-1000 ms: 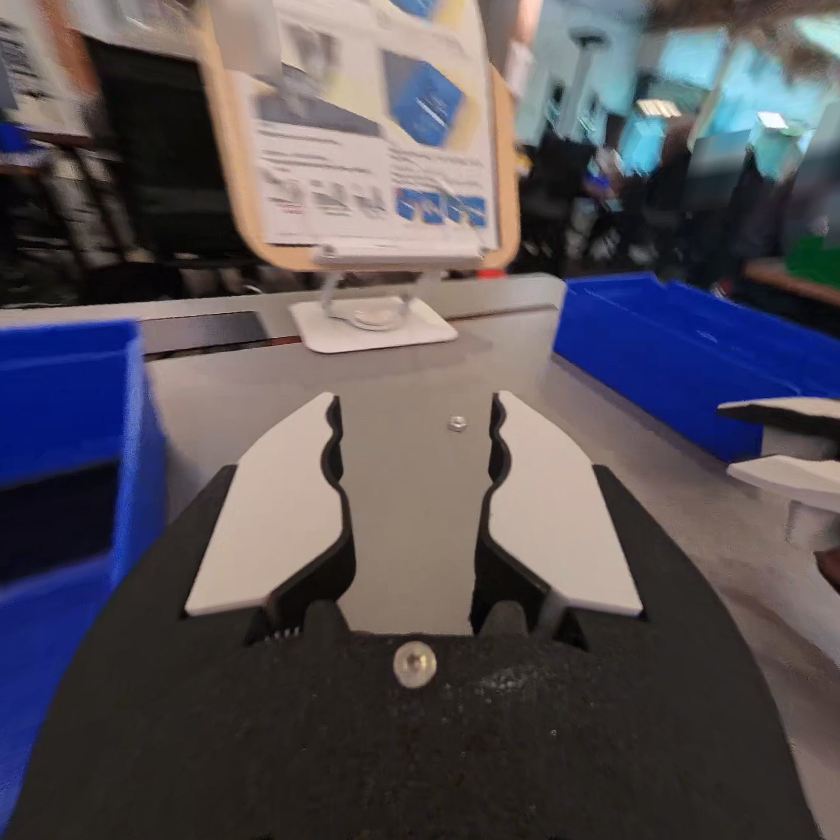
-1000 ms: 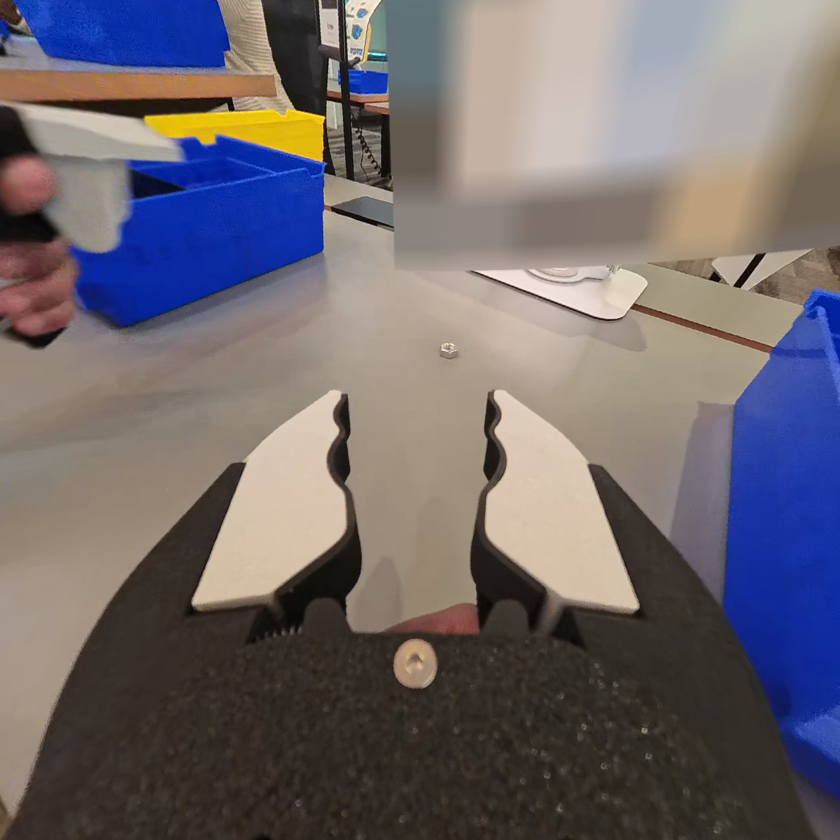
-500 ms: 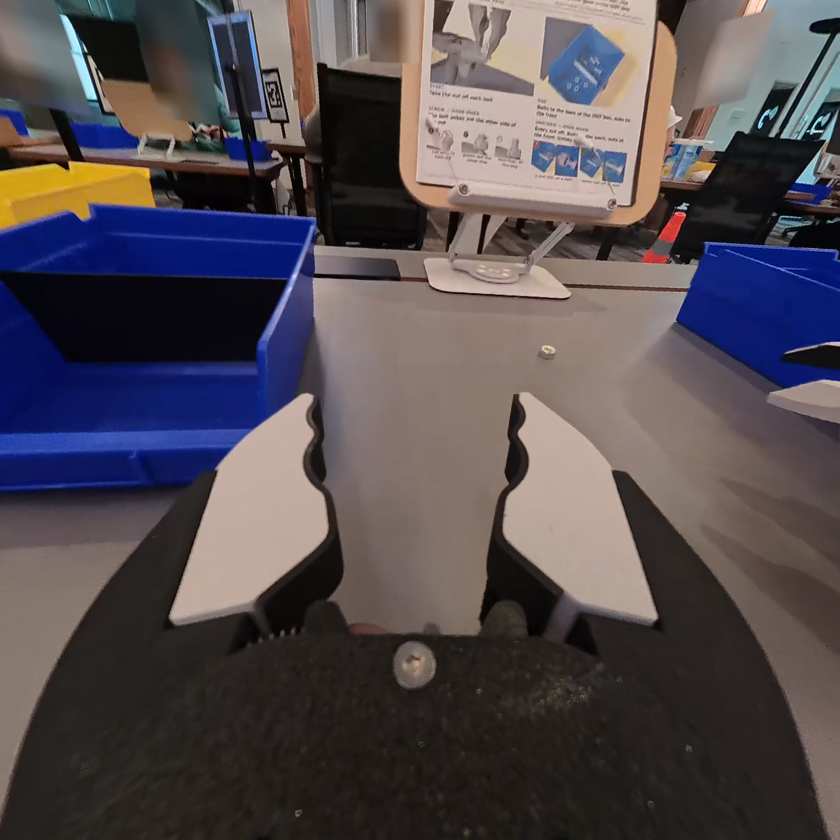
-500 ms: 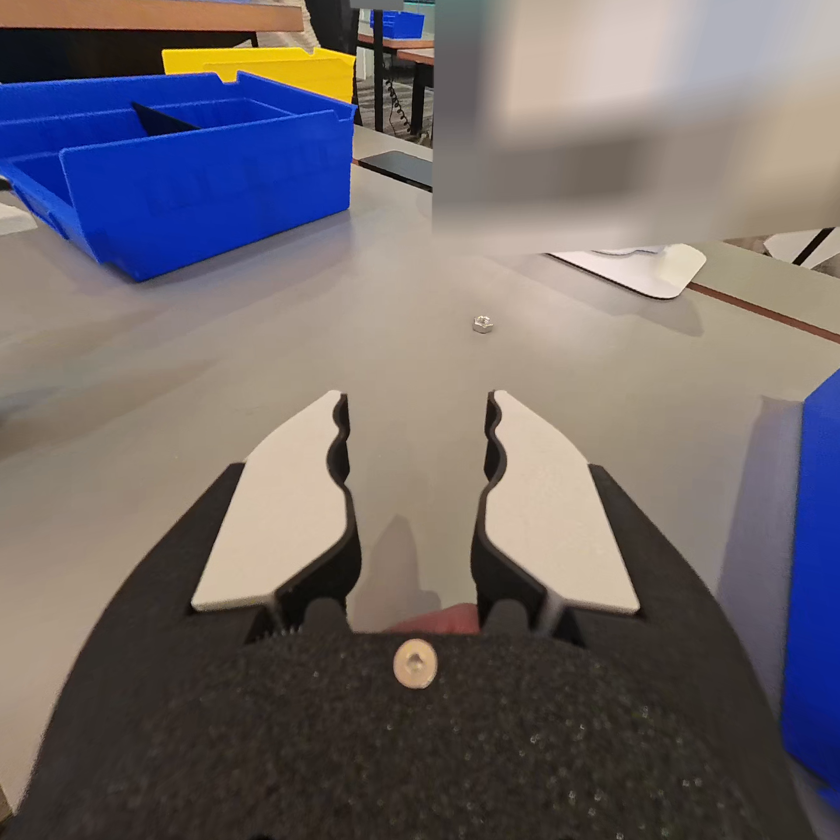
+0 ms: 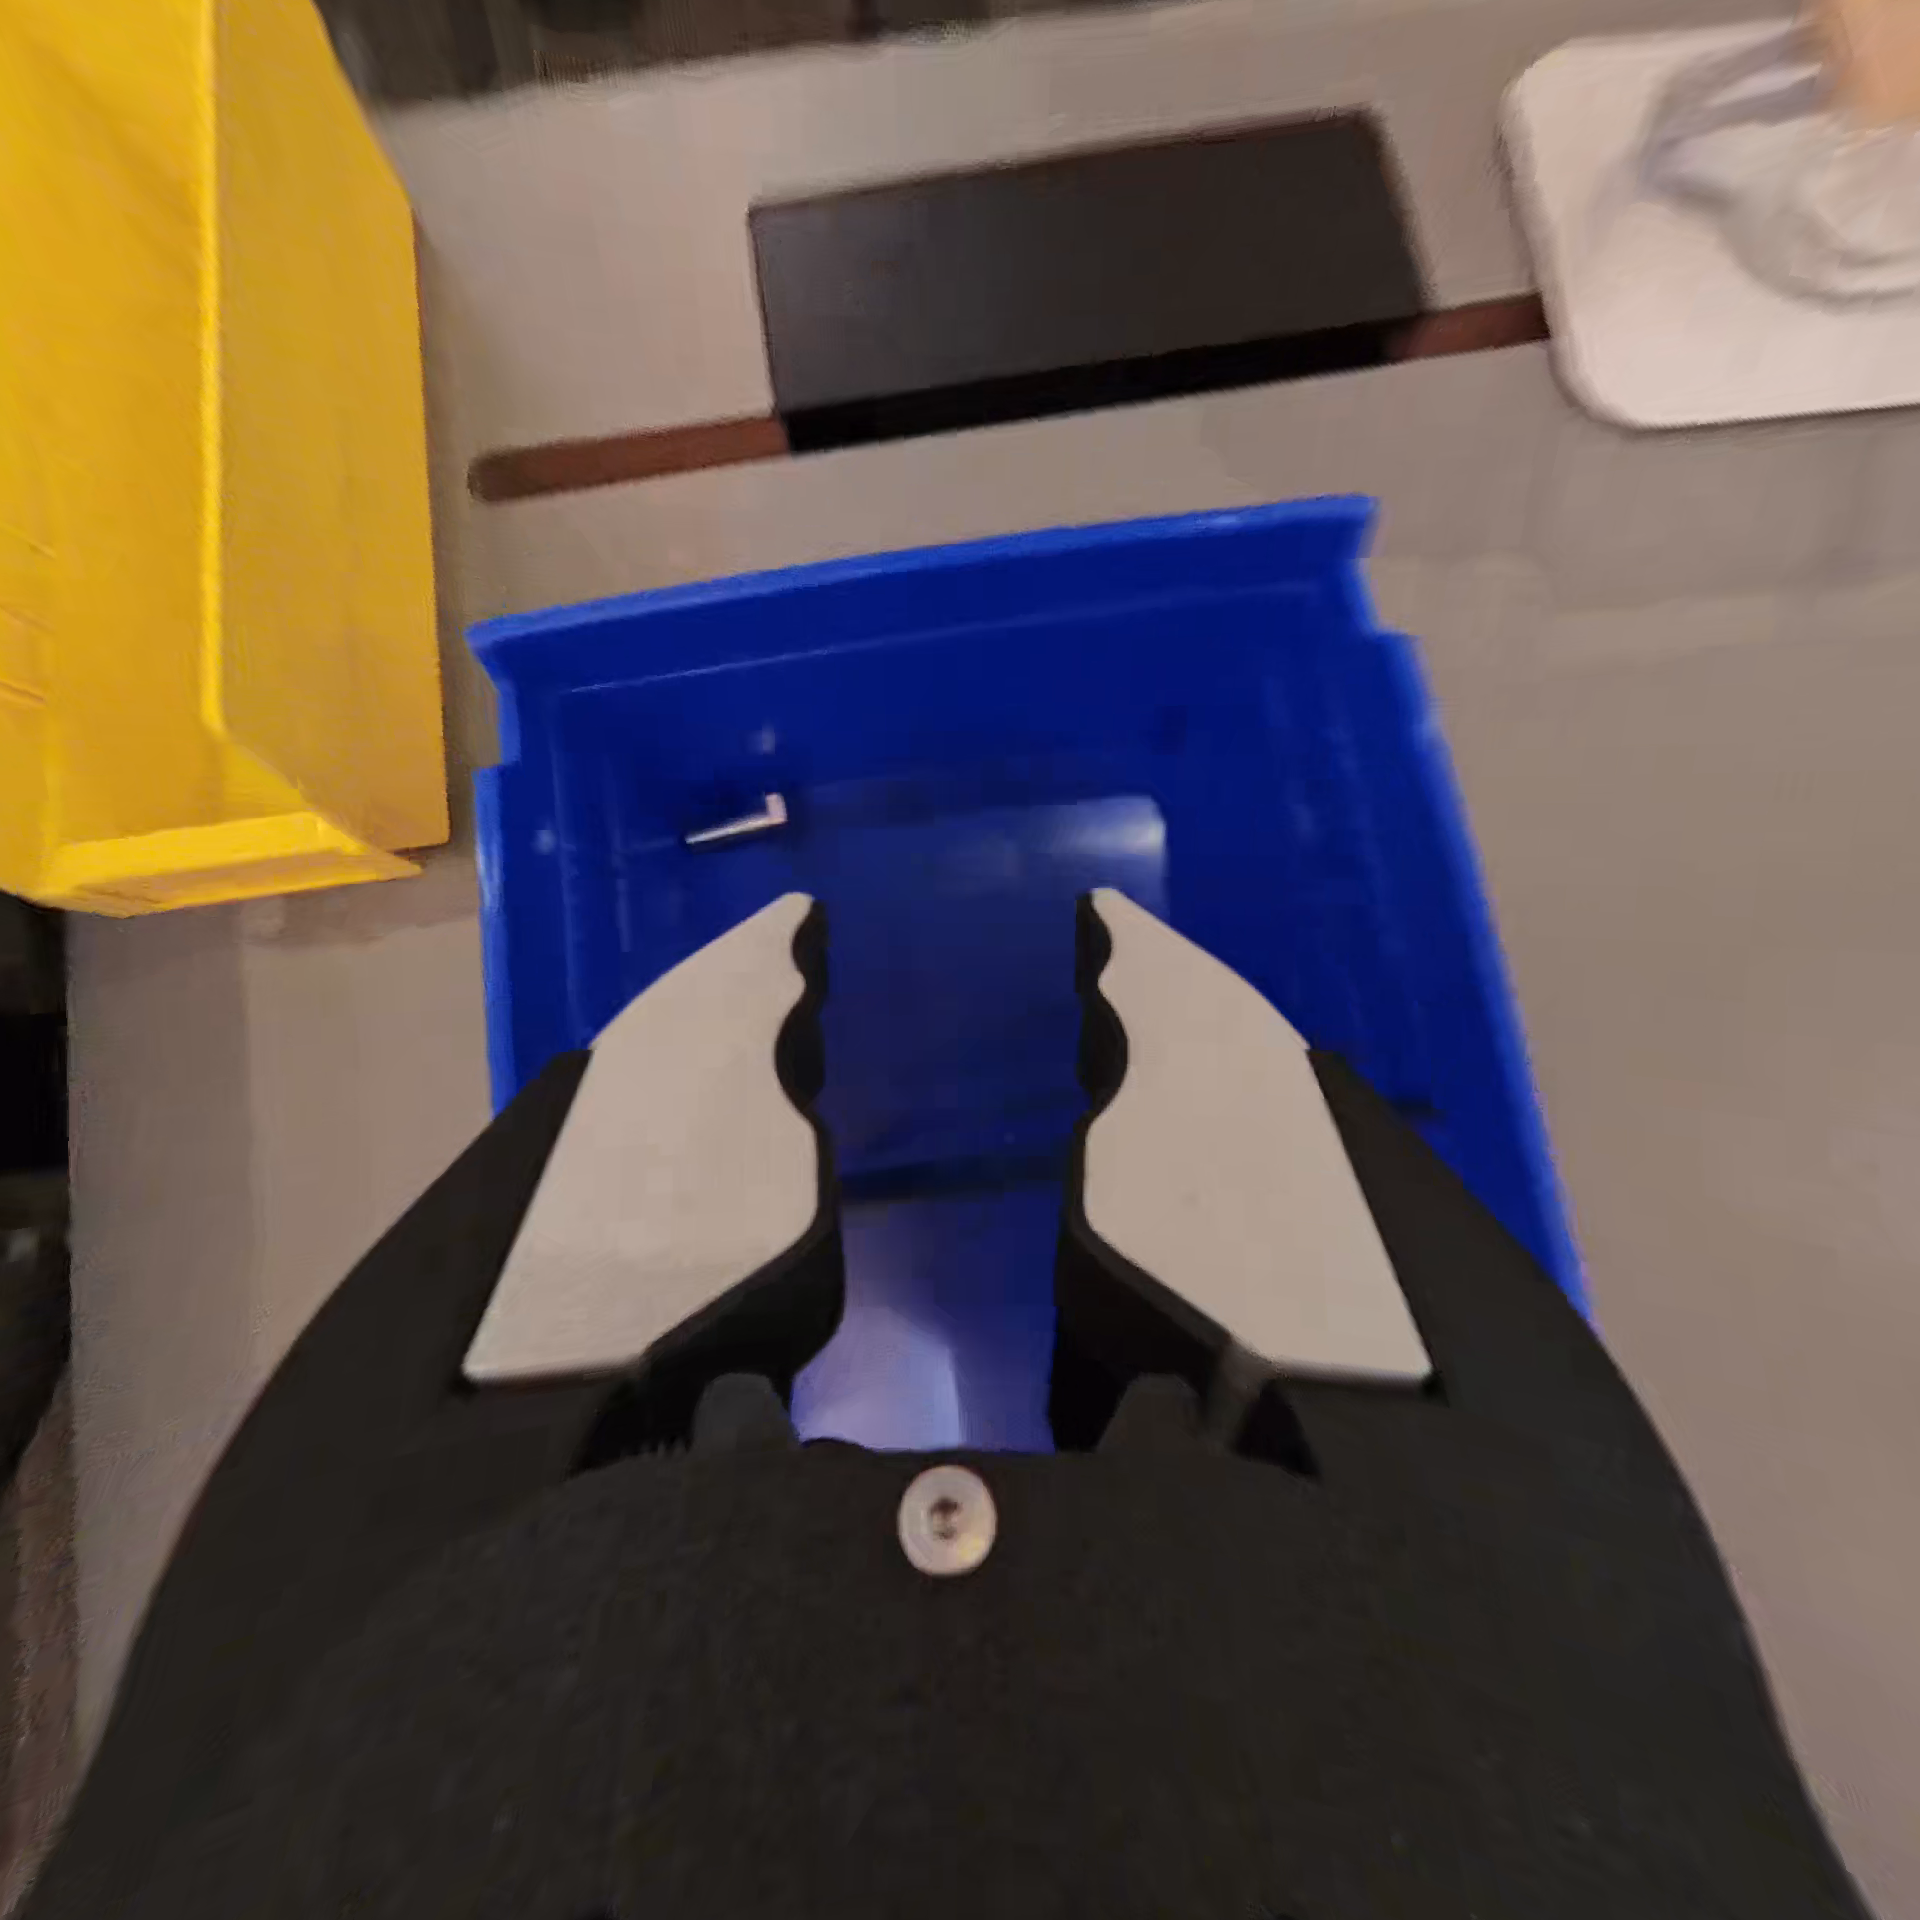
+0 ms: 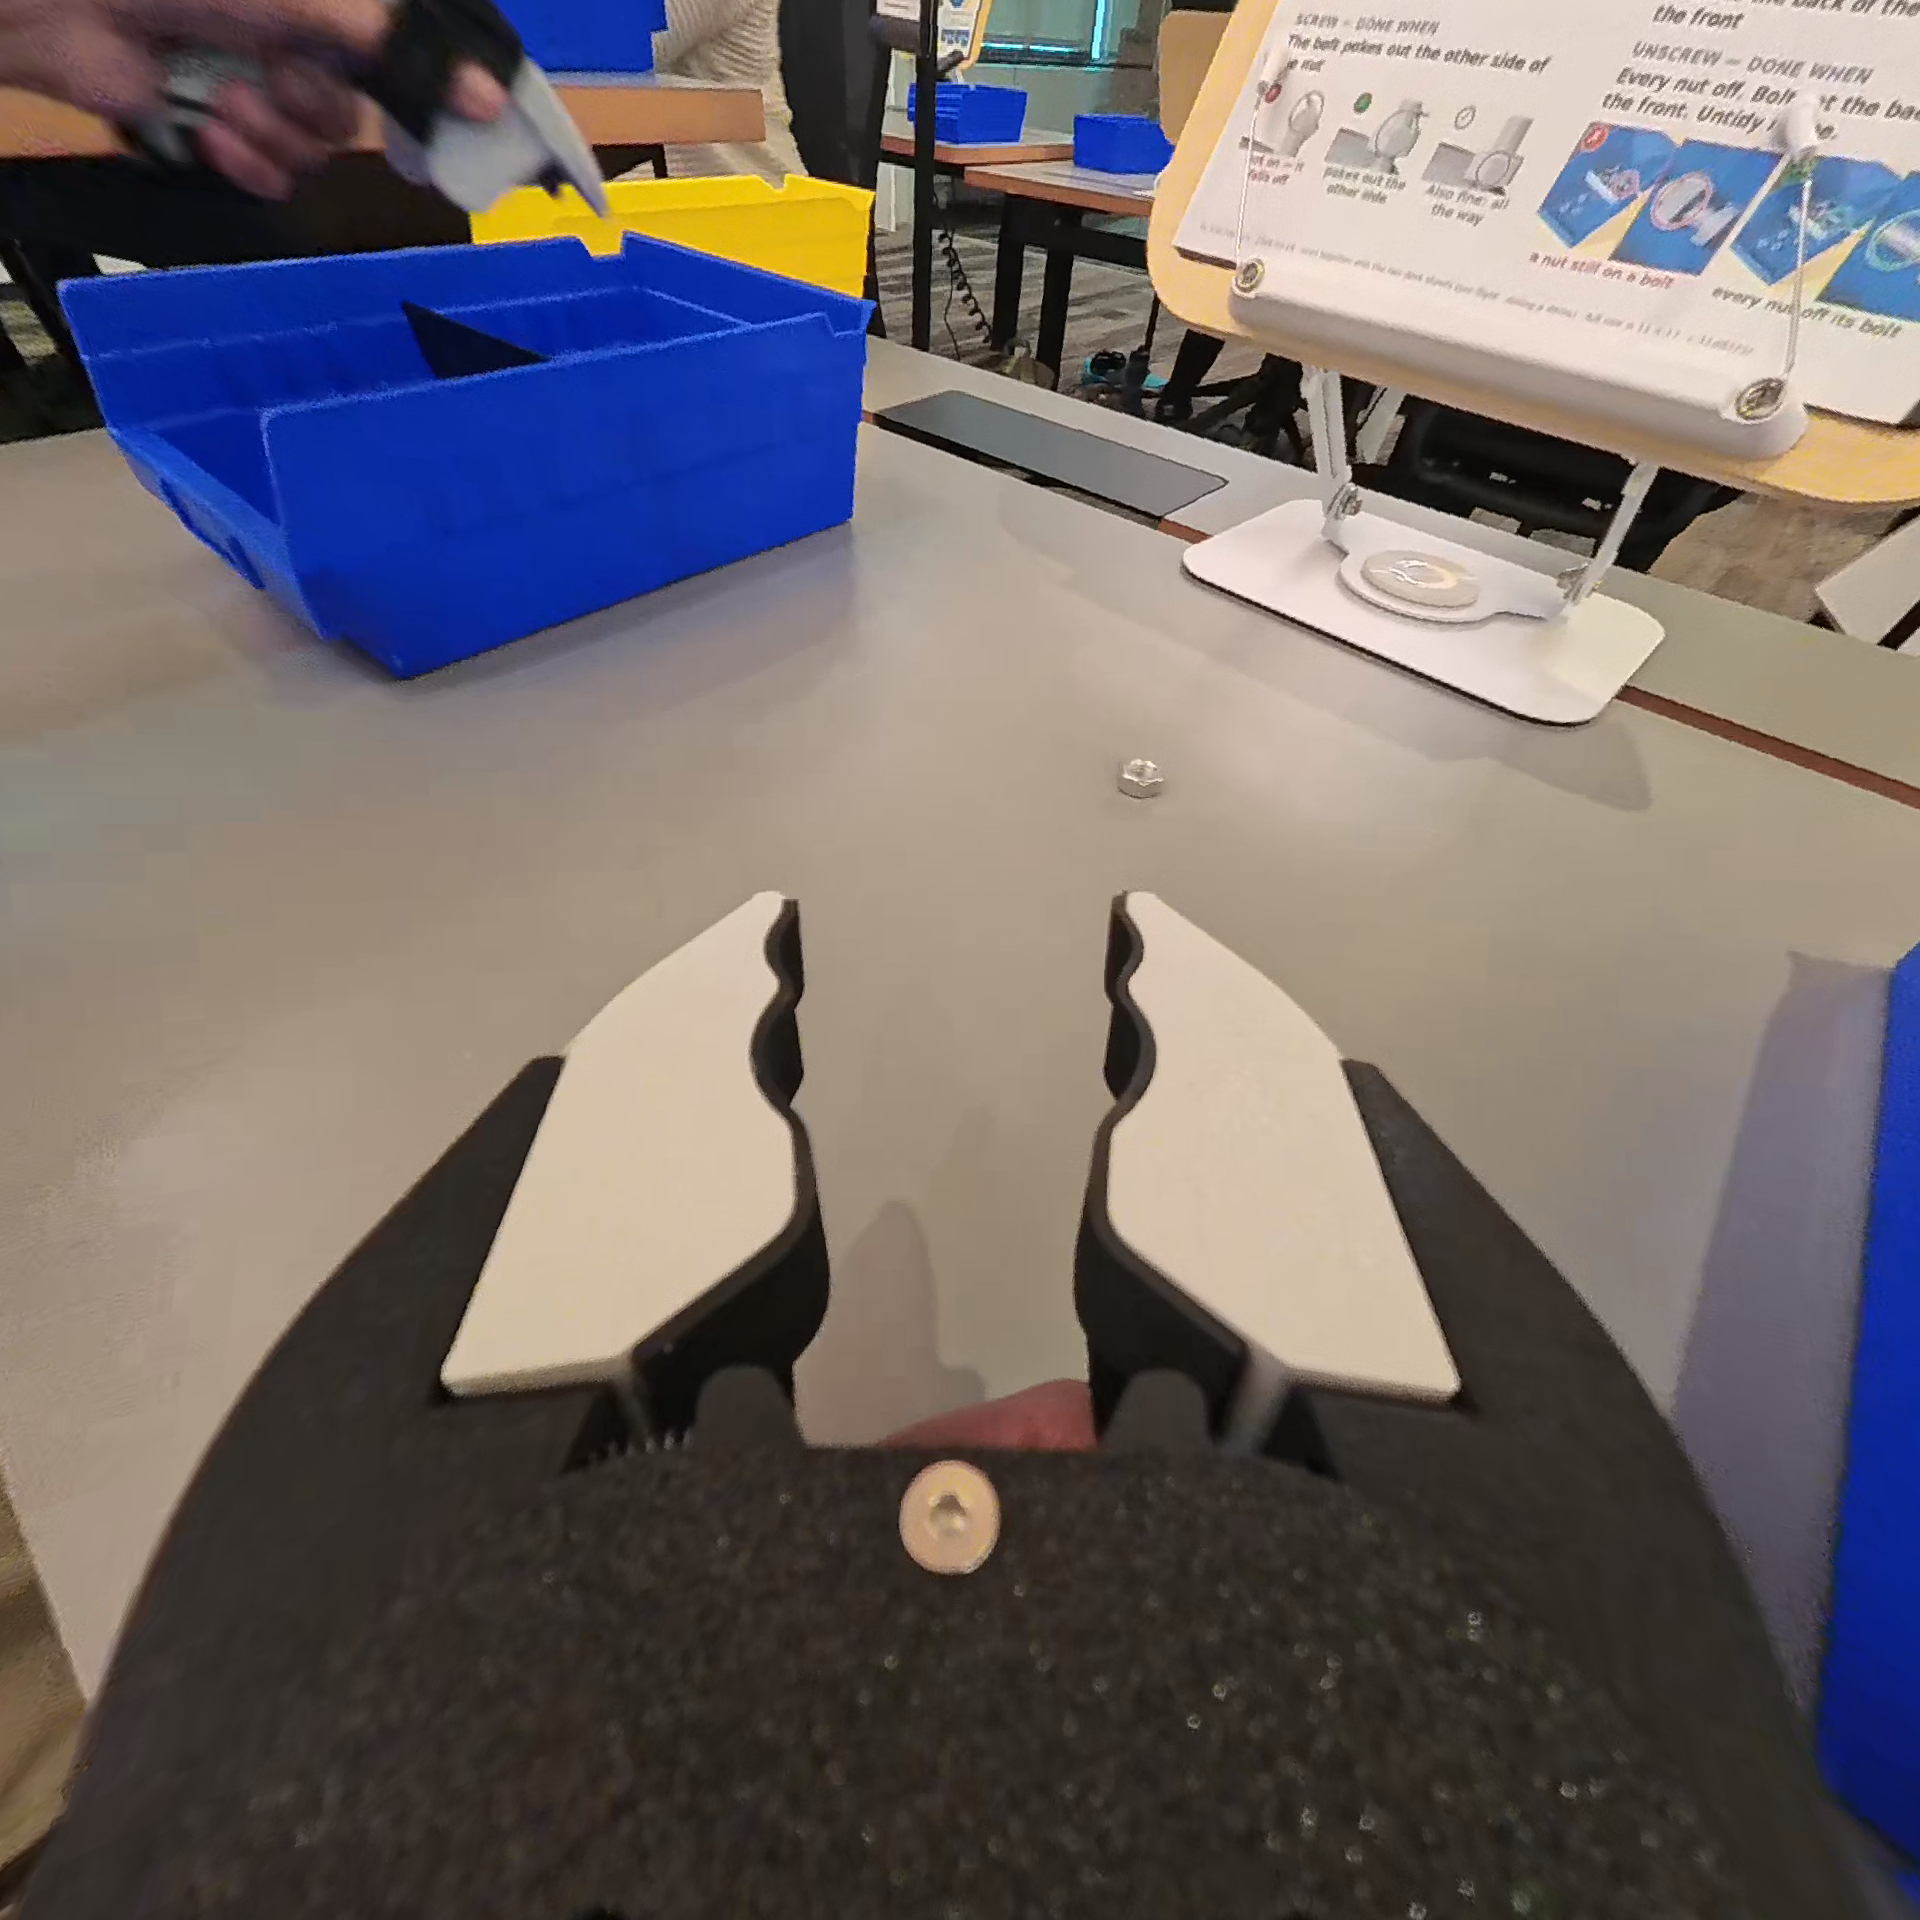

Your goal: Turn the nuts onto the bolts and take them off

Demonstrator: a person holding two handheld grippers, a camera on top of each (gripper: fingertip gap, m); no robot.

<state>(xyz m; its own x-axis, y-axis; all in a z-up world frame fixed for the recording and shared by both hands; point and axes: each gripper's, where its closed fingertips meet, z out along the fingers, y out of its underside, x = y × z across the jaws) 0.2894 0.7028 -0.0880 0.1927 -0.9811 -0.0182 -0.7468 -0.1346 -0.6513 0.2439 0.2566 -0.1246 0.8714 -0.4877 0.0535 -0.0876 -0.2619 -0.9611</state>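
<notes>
Overhead, the left claw [image 5: 945, 909] points down, gaping, into the blue bin [image 5: 1455, 935].

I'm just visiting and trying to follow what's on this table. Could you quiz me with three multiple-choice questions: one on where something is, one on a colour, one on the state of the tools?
1. Where does the loose nut lie?
A. on the grey table, ahead of the right gripper
B. inside the blue bin
C. between the right gripper's jaws

2. What colour is the bin behind the blue bin?
A. red
B. yellow
C. green

3. How do the jaws of the left gripper stand?
A. shut on a nut
B. shut on a bolt
C. open, holding nothing

Answers: 1 A, the nut sits on bare table beyond the fingertips; 2 B, a yellow rim shows past the blue wall; 3 C, blue bin floor shows through the gap, and the bolt lies apart in the bin.
</notes>
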